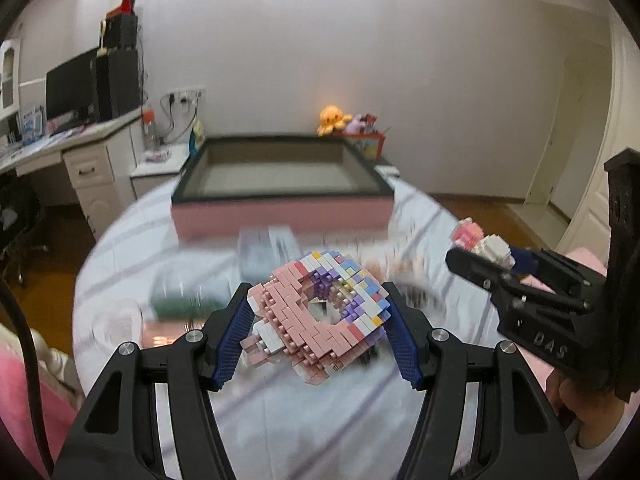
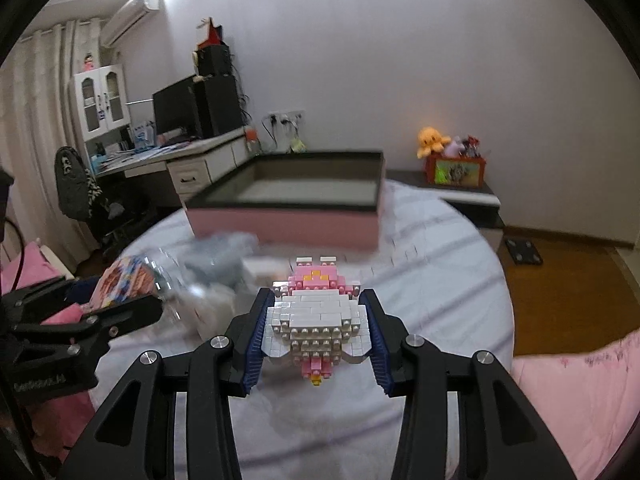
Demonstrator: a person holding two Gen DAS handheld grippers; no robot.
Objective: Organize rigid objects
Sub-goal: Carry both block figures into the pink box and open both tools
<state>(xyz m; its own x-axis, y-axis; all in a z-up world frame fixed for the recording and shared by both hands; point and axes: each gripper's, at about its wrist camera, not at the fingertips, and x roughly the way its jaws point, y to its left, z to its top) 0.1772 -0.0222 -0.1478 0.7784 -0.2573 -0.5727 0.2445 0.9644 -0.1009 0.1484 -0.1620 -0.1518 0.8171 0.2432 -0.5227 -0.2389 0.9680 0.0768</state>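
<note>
My left claw (image 1: 318, 312) grips the pink brick ring (image 1: 320, 316); my right claw (image 2: 316, 328) grips the white brick figure (image 2: 316, 320). Both hang above the bed (image 2: 440, 280), lifted for the tray (image 2: 288, 216) at 12 o'clock.

2 brick models (image 1: 320, 312) (image 2: 316, 320), 1 pink box (image 1: 280, 220), 2 grippers (image 1: 320, 320) (image 2: 316, 332).

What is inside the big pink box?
The pink box looks empty: only its bare grey floor shows. The near wall hides the closest strip of floor, so something small could sit there unseen.
</note>
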